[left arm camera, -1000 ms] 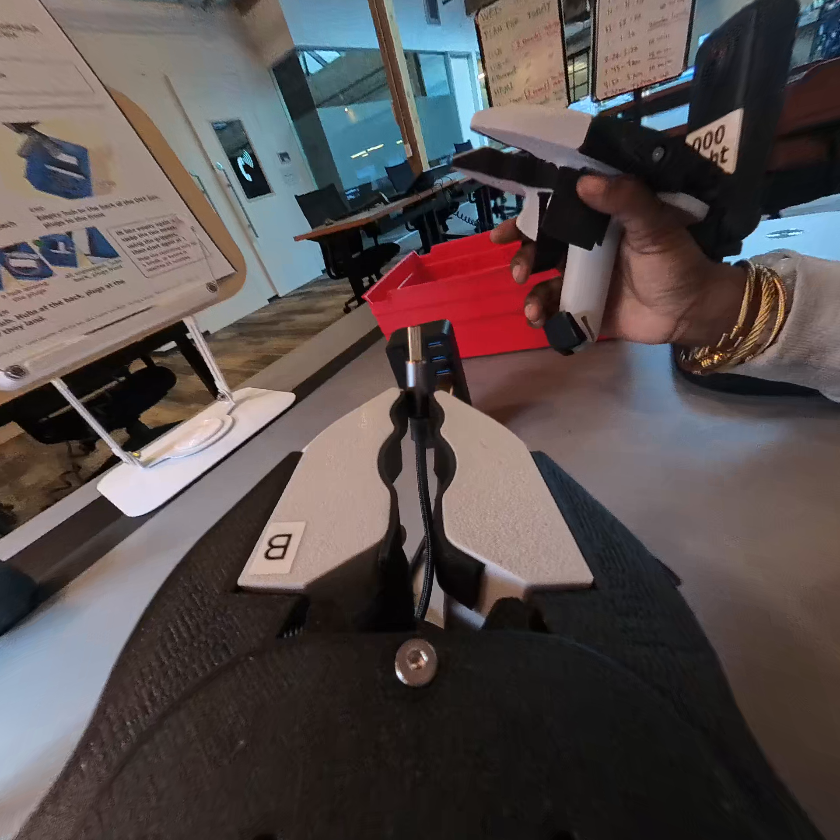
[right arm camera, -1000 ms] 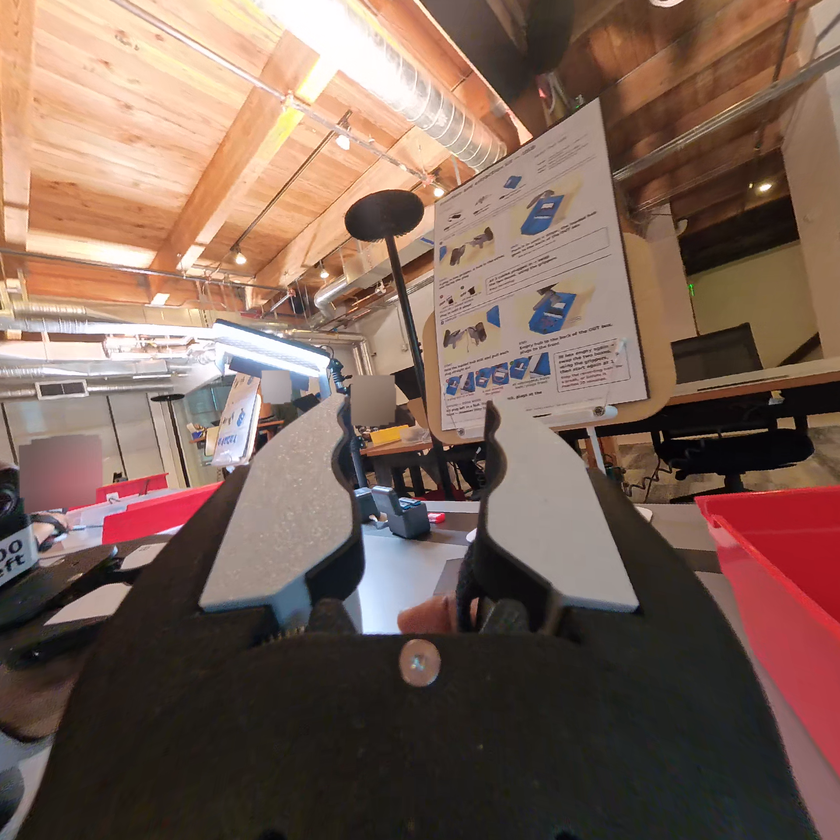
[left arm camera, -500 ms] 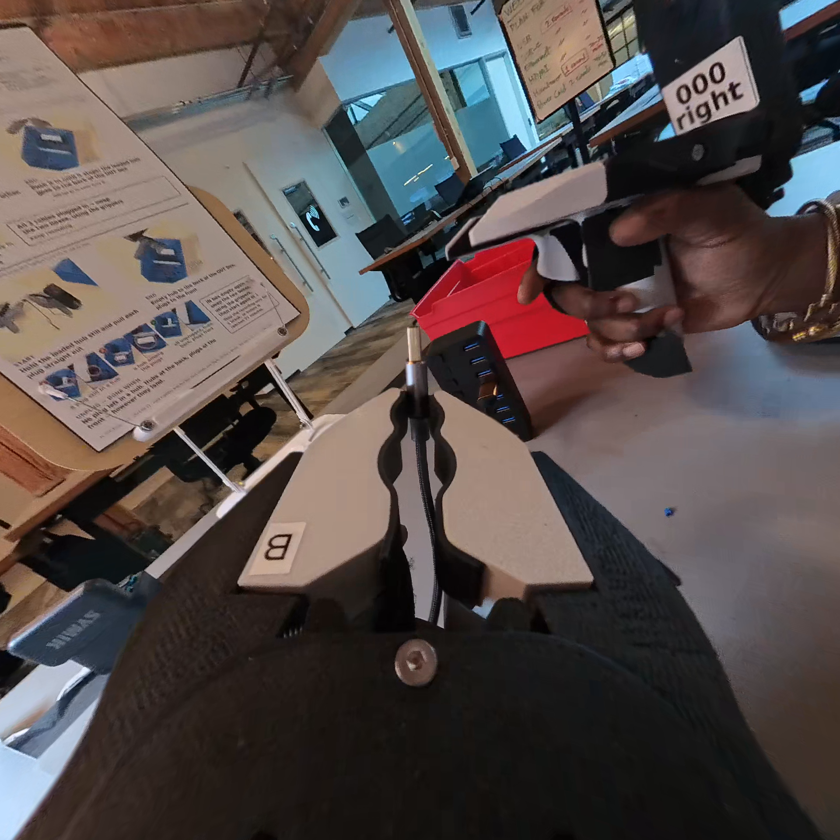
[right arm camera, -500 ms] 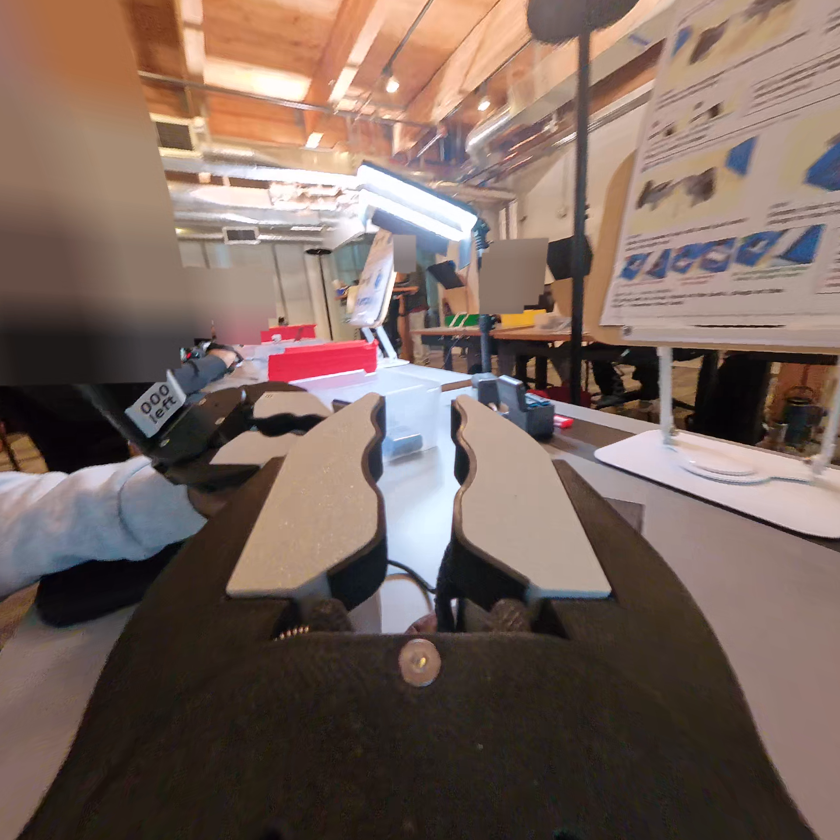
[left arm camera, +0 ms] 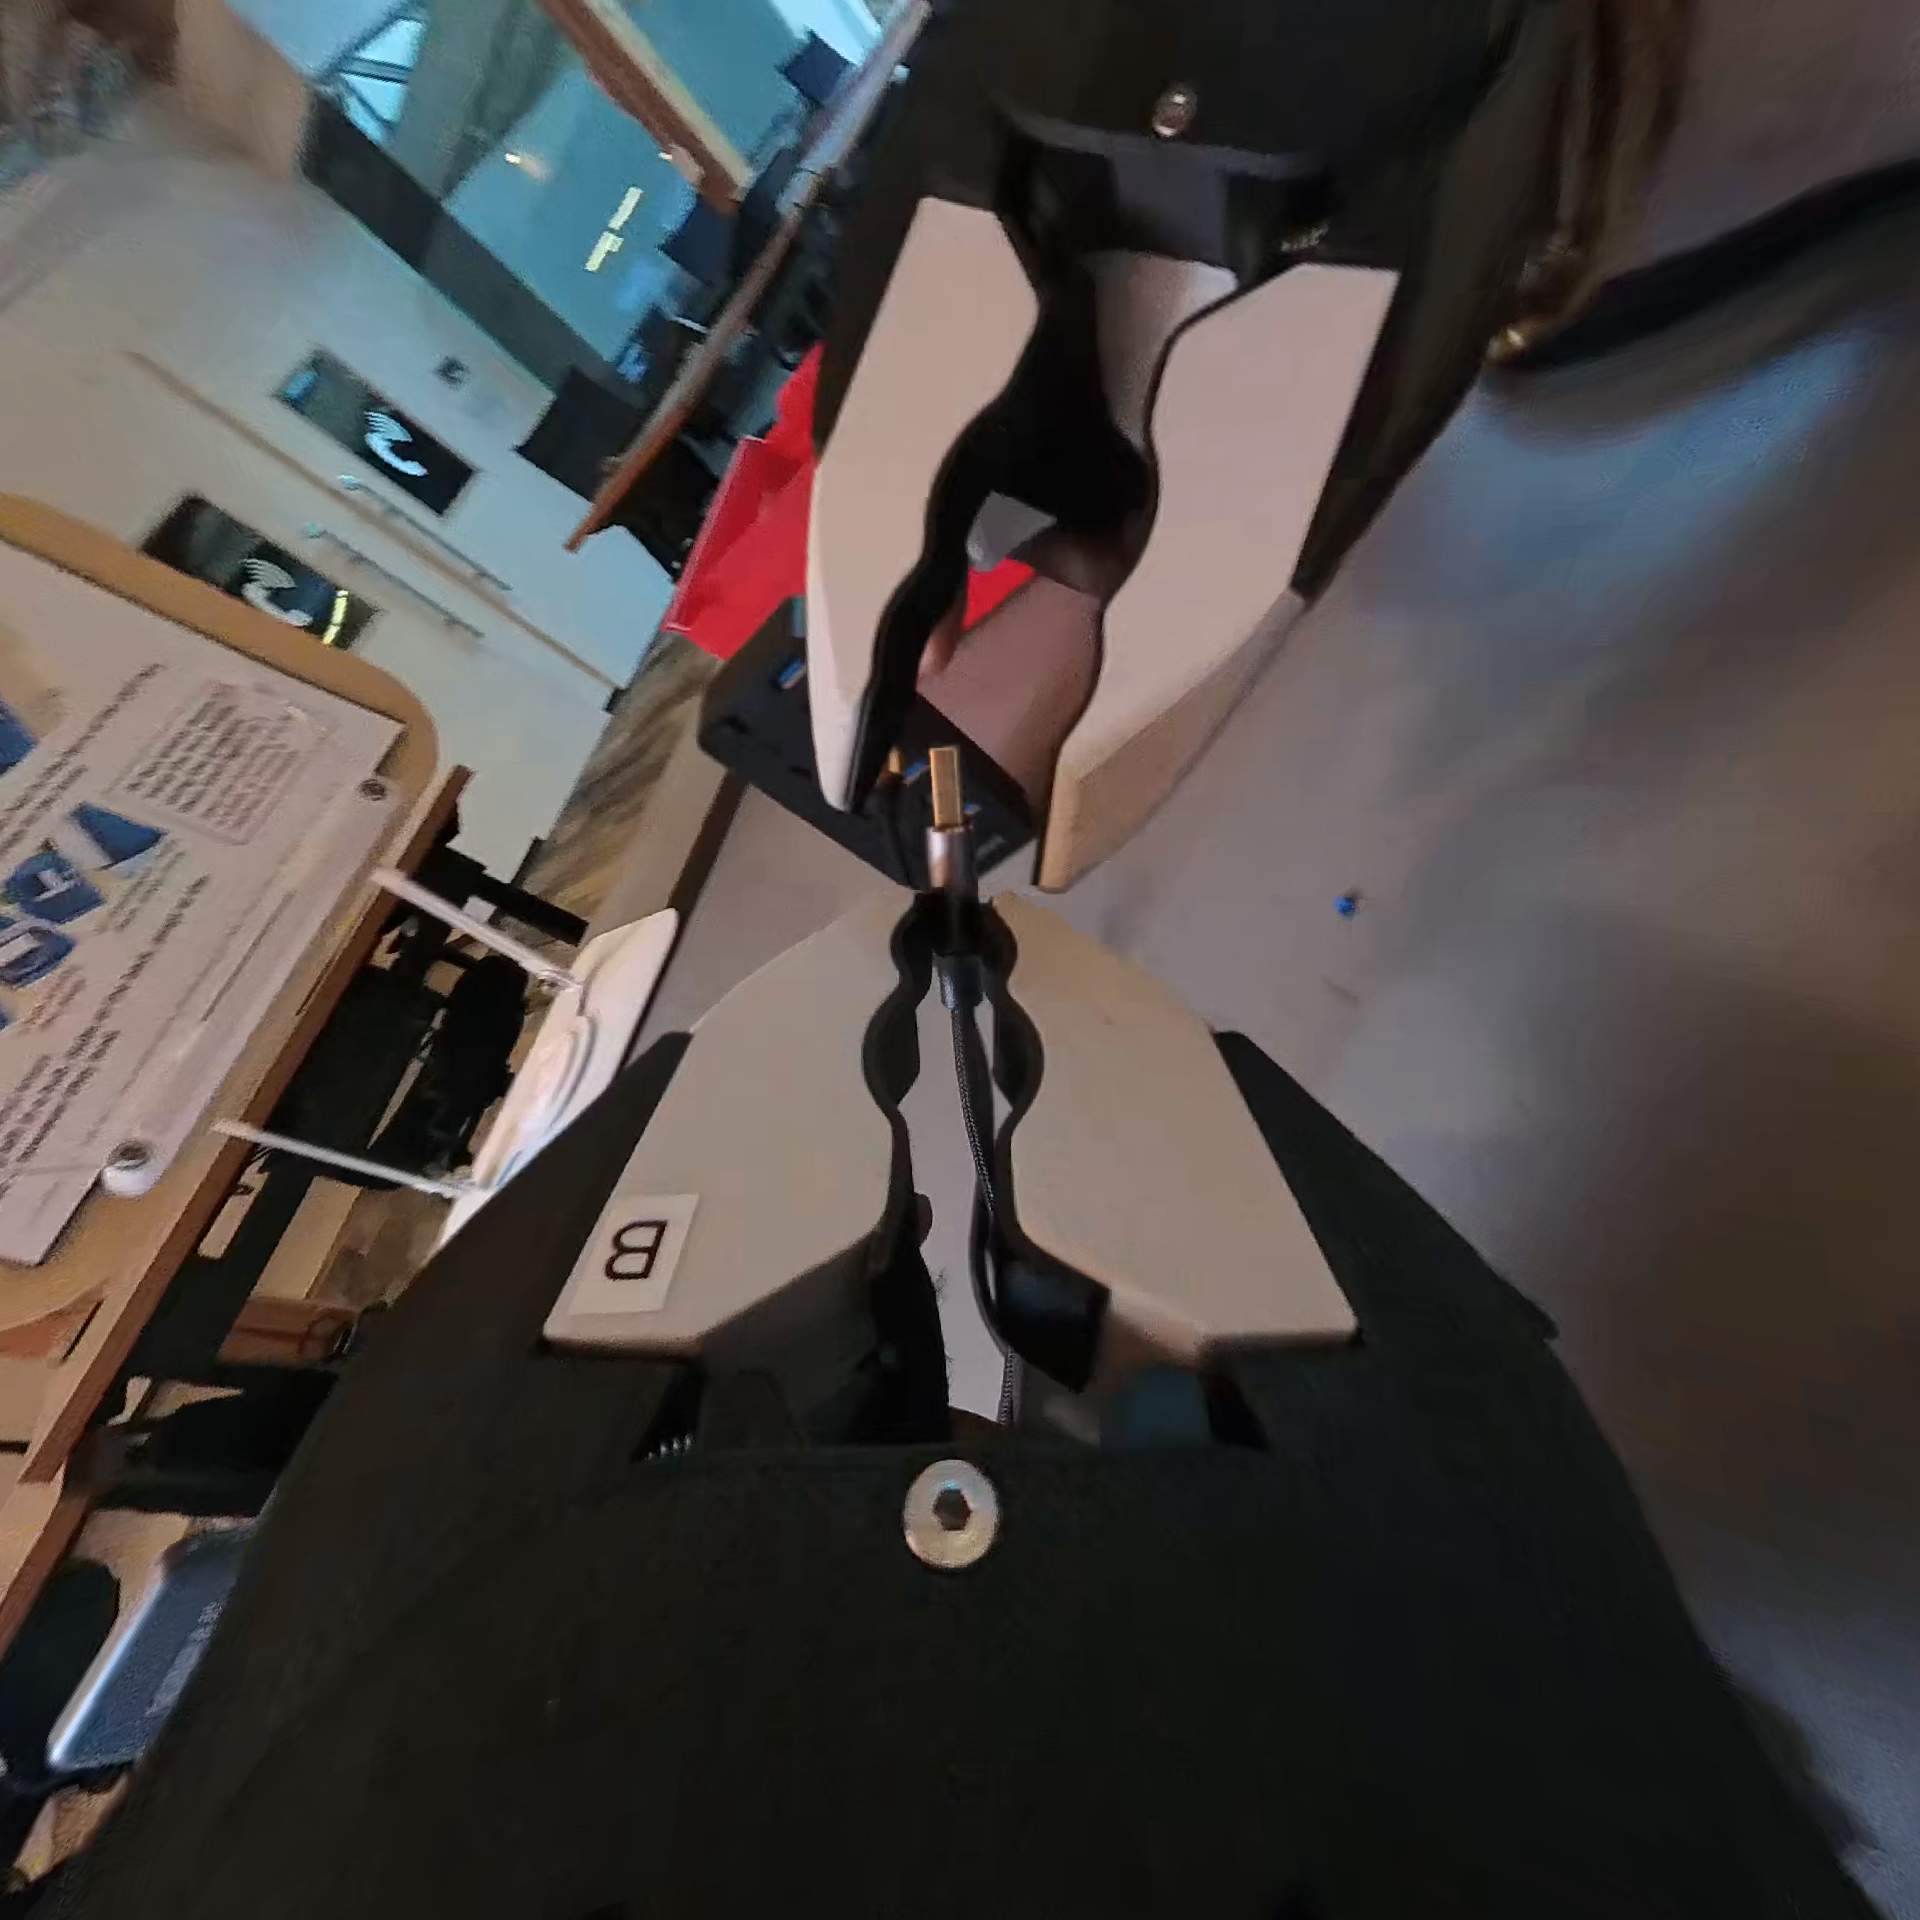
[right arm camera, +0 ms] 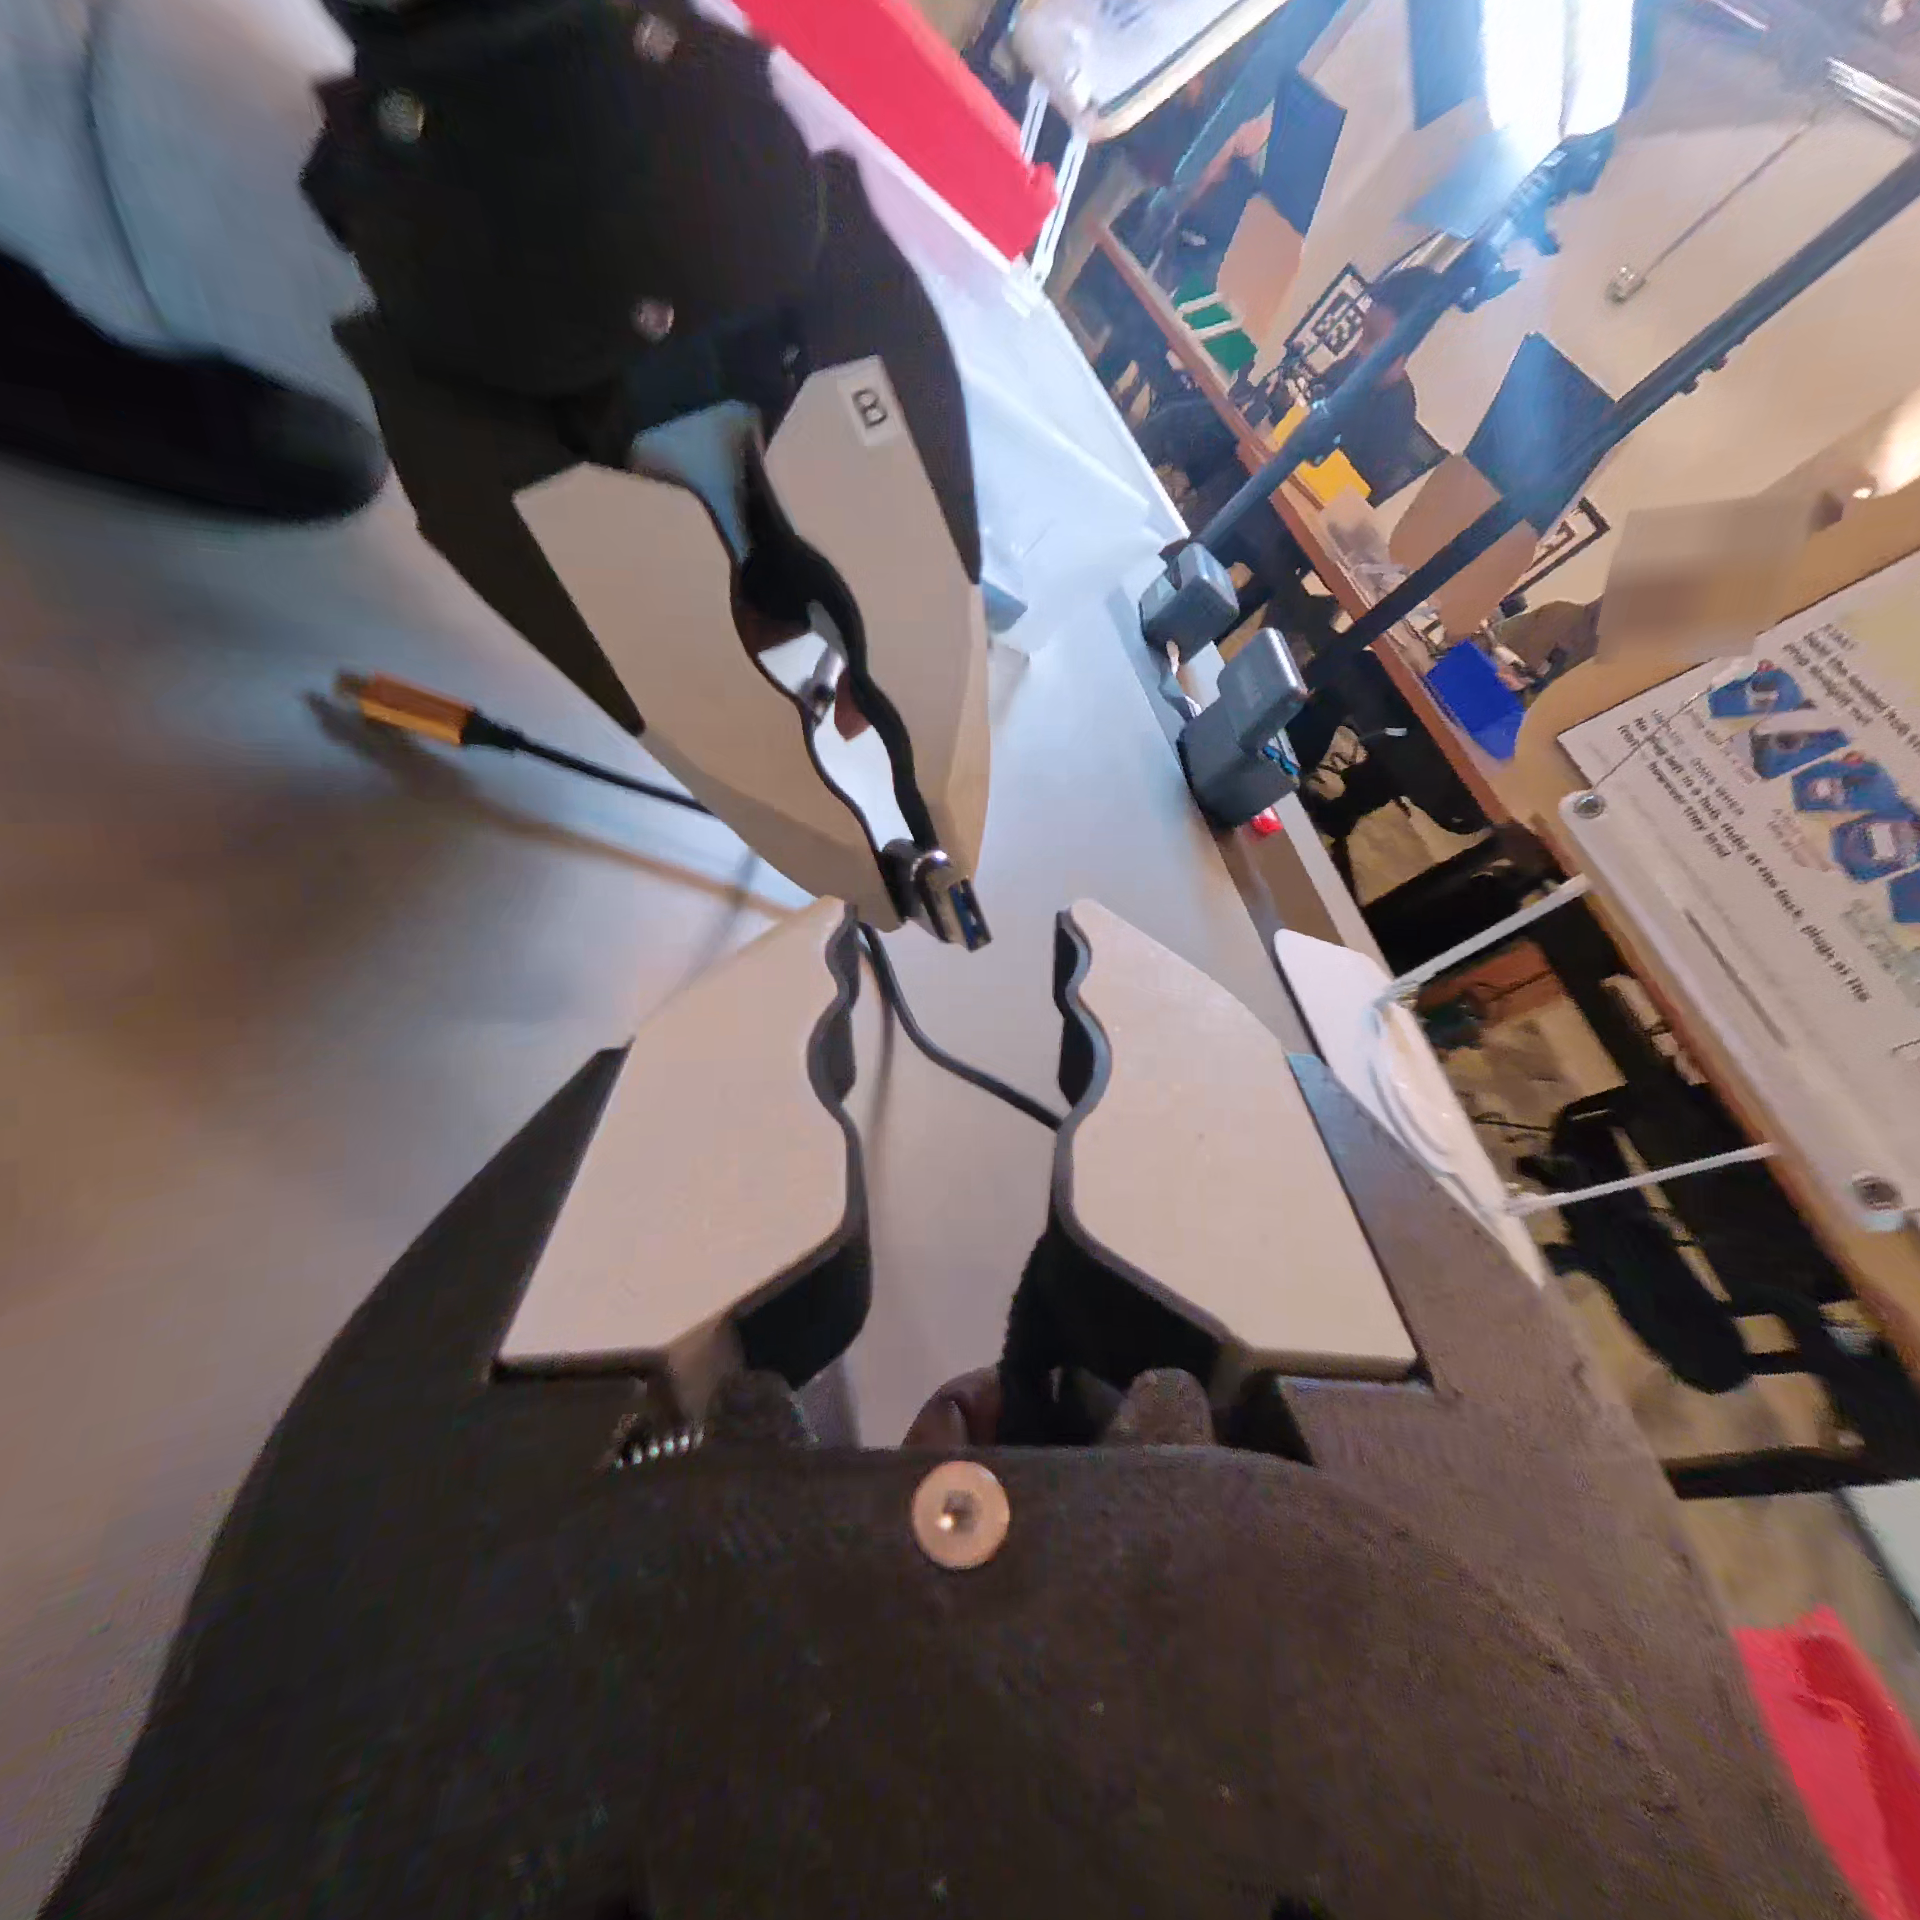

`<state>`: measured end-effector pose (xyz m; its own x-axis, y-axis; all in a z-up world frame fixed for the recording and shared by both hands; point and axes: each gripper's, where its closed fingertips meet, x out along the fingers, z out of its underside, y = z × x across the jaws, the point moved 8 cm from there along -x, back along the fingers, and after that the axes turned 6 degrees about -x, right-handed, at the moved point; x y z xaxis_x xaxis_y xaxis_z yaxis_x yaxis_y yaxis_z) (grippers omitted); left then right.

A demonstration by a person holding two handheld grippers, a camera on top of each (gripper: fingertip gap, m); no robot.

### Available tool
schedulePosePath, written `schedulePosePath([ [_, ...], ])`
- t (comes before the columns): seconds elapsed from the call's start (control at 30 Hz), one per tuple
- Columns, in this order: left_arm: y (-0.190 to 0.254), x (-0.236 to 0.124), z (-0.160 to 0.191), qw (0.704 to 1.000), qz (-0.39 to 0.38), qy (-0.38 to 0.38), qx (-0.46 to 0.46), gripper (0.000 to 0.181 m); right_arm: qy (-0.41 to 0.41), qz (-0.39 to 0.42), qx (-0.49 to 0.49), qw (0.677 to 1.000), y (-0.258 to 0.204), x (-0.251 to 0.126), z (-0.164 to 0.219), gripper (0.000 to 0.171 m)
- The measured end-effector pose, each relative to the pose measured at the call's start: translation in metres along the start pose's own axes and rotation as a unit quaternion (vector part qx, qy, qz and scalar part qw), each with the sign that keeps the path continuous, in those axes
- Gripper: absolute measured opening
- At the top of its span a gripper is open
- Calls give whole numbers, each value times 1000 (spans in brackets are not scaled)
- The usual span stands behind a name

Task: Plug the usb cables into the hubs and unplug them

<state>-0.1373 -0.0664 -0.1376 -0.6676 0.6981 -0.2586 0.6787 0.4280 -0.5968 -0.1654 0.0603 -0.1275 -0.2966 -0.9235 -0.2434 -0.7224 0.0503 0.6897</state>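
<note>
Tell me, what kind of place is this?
Probably an open-plan office or lab workspace: long desks with office chairs behind a glass partition, an instruction board on a stand, and red bins on tables.

This is an open-plan office used as a lab or workshop. A long grey worktable (right arm camera: 1081, 748) runs through the near scene, with an instruction board (left arm camera: 135, 894) on a white wire stand to the left, red plastic bins (left arm camera: 748, 520) at the far end and grey clamp blocks (right arm camera: 1236, 717) along its edge. Far behind stand glass-walled rooms (left arm camera: 540, 197), rows of desks with dark chairs, a black light stand (right arm camera: 1455, 343) and a blue bin (right arm camera: 1475, 696)
</note>
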Motion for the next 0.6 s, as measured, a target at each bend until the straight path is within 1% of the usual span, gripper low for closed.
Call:
schedulePosePath([
  [0.1,5,2,3,999,25,-19,17,9,-13,-11,-48,999,-8,1,0,21],
  [0.27,9,0,4,998,55,-24,36,9,-24,-48,-54,997,-15,3,1,11],
  [0.37,10,1,6,997,59,-28,35,9,-37,-66,-24,997,-15,4,1,10],
  [0.43,3,1,3,999,7,-10,30,15,-30,-41,39,998,-5,4,0,9],
  [0.5,-11,-7,-6,994,-98,45,34,29,-2,-11,152,988,11,2,1,8],
  [0.53,-19,-14,-11,984,-153,81,33,33,20,8,221,975,20,1,2,8],
  [0.57,-23,-20,-17,977,-179,114,23,36,50,27,293,954,28,-1,4,8],
  [0.6,-23,-25,-22,973,-177,145,-2,38,87,43,367,925,35,-2,6,8],
])
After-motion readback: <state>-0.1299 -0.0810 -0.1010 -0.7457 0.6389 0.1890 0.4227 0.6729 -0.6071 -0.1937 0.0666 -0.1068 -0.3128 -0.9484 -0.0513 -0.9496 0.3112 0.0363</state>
